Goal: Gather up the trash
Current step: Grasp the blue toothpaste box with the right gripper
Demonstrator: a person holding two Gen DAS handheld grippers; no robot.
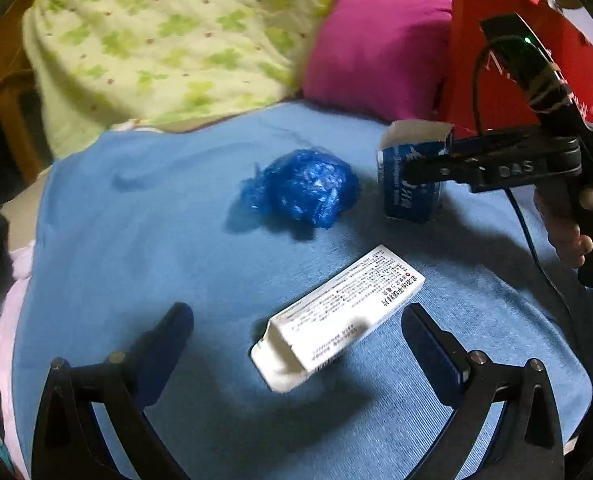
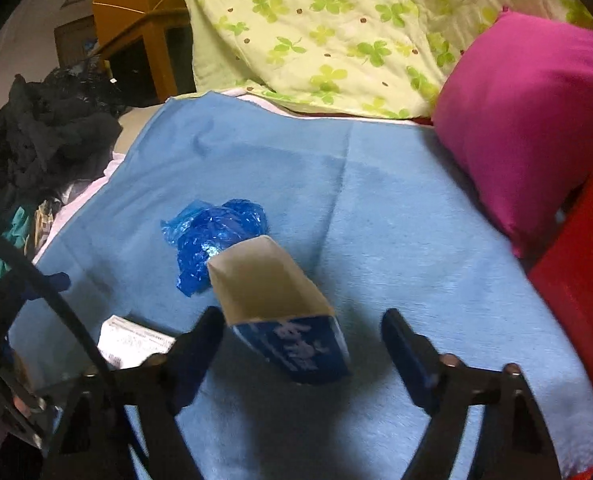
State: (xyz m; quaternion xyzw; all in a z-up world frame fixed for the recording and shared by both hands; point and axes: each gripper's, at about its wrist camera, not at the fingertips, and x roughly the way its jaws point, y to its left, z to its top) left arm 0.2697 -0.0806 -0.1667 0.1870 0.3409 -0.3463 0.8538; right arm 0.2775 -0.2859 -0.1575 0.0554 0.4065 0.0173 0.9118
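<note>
A white medicine box (image 1: 336, 316) lies on the blue blanket (image 1: 156, 240), its open end toward the camera. My left gripper (image 1: 296, 332) stands open around it, with a wide gap on both sides. A crumpled blue plastic wrap (image 1: 304, 188) lies farther back. At the right, a blue carton (image 1: 412, 176) stands with its open end up, and the right gripper's fingers reach in at it. In the right wrist view this blue carton (image 2: 288, 320) sits between the fingers of my right gripper (image 2: 300, 332). The left pad is at its edge and the right pad is clearly apart from it.
A magenta pillow (image 2: 528, 120) and a green clover-print quilt (image 2: 336, 32) border the blanket at the back. A red bag (image 1: 496, 60) stands at the right. Dark clothes (image 2: 36, 140) are heaped off the left edge. A black cable (image 2: 56, 300) crosses the lower left.
</note>
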